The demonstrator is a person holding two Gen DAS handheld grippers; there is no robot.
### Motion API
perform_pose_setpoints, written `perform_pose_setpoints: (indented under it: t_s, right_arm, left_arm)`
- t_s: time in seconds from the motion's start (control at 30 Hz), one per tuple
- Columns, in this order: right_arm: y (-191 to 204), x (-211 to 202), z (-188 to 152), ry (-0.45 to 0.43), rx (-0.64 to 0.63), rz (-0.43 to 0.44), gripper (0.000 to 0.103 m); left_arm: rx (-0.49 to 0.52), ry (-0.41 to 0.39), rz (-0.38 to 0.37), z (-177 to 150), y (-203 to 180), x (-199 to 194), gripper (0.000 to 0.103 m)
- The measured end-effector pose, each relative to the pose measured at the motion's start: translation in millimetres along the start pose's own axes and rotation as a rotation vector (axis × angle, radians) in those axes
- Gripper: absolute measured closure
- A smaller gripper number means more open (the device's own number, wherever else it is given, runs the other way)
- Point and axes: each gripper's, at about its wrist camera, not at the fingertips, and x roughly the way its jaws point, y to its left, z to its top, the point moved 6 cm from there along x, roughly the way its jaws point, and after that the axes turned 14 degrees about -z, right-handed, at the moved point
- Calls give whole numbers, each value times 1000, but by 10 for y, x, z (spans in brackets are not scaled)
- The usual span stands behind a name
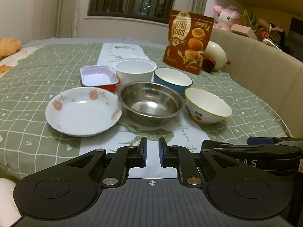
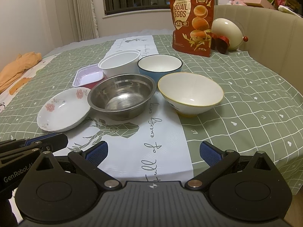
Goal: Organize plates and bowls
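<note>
A flowered white plate, a steel bowl and a yellow-rimmed white bowl stand in a front row. Behind them are a rectangular red-and-white tray, a white tub and a blue bowl. My left gripper is nearly shut and empty, in front of the steel bowl. My right gripper is open and empty, short of the bowls. Each gripper shows at the edge of the other's view.
A quail eggs bag stands at the back with an egg-shaped ornament beside it. The green checked cloth covers the surface. An orange cloth lies far left. A beige padded back borders the right.
</note>
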Motion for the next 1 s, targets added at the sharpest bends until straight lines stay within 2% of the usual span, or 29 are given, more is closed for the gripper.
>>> perform_pose_setpoints:
  t_s: [0.33, 0.47, 0.67, 0.7, 0.73, 0.77, 0.8, 0.87, 0.93, 1.0]
  right_arm:
    - [166, 49, 35, 10, -31, -5, 0]
    - [251, 139, 75, 13, -20, 31, 0]
    - [389, 391, 239, 23, 26, 76, 0]
    - [399, 430, 283, 20, 32, 74, 0]
    - [406, 473, 327, 19, 46, 70, 0]
    - [408, 524, 369, 23, 63, 76, 0]
    - [409, 581, 406, 36, 83, 91, 0]
    - [400, 717, 454, 87, 136, 143, 0]
    - [380, 856, 479, 133, 187, 177, 0]
    - [378, 981, 504, 148, 215, 178, 0]
  left_arm:
    - [-59, -5, -3, 30, 260, 43, 88]
    - [-118, -5, -12, 96, 511, 115, 88]
    - [-255, 9, -172, 331, 939, 322, 87]
    - [-262, 2, -156, 390, 995, 357, 87]
    - [-263, -11, -100, 456, 1056, 391, 87]
    - [-241, -16, -52, 522, 1101, 433, 87]
    - [-194, -14, -48, 601, 1104, 504, 87]
    - [-108, 10, -153, 750, 1115, 682, 87]
    - [-127, 79, -252, 872, 1188, 908, 87]
    - [-148, 111, -264, 991, 1300, 1088, 87]
